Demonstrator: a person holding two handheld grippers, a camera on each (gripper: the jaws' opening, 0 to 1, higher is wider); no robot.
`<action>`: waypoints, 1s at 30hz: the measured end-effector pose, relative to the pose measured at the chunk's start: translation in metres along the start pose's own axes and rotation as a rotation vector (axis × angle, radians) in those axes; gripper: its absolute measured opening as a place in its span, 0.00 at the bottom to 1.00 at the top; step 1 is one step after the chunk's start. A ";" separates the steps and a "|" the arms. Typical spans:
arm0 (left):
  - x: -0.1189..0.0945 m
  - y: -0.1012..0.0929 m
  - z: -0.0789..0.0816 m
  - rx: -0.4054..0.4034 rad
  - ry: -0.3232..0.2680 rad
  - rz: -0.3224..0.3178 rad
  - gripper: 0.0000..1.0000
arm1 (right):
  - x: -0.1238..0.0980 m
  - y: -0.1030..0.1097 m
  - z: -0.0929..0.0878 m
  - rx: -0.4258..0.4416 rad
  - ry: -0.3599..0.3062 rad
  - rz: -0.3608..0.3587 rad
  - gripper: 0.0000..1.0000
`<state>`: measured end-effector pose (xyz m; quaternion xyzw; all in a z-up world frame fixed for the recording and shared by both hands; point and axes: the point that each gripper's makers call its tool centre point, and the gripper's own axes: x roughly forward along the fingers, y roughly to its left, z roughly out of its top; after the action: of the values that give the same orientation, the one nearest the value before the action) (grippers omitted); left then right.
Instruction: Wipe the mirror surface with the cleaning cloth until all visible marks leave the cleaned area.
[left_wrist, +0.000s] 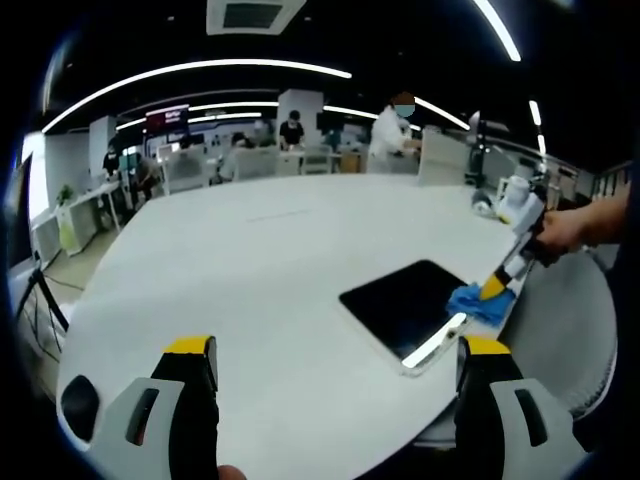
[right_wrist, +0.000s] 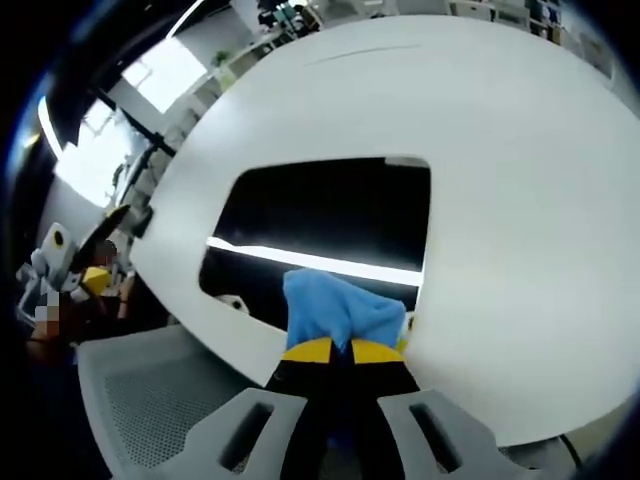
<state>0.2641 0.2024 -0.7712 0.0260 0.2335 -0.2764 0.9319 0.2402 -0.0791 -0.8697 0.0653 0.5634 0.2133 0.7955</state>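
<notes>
While the left gripper (left_wrist: 335, 352) hovers over the white table (left_wrist: 260, 250) with jaws spread and empty, the mirror (left_wrist: 405, 305) lies ahead of its right finger, where the right gripper (left_wrist: 497, 287) presses a blue cloth (left_wrist: 473, 301) on the mirror's near corner. Seen from the right gripper view, the right gripper (right_wrist: 331, 349) pinches the cloth (right_wrist: 335, 309) tight, bunched just beyond its fingertips on the mirror (right_wrist: 330, 215).

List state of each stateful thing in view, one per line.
Flat dark rectangular mirror: lying flat on the white round table, near its edge.
Blue cleaning cloth: bunched, pressed on the mirror's near edge.
Right gripper: shut on the cloth.
Left gripper: open, holding nothing, above the table.
</notes>
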 end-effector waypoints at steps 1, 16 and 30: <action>0.000 0.001 -0.001 -0.001 0.001 0.001 0.99 | -0.001 -0.001 0.000 0.002 0.001 -0.001 0.00; 0.005 0.000 -0.005 -0.018 0.007 -0.006 0.99 | 0.002 -0.007 0.011 0.044 -0.003 -0.014 0.00; 0.001 0.003 -0.017 -0.054 0.011 0.005 1.00 | 0.012 -0.022 0.051 0.024 -0.027 -0.050 0.00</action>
<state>0.2594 0.2071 -0.7871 0.0030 0.2459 -0.2676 0.9316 0.2969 -0.0869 -0.8696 0.0636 0.5565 0.1857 0.8073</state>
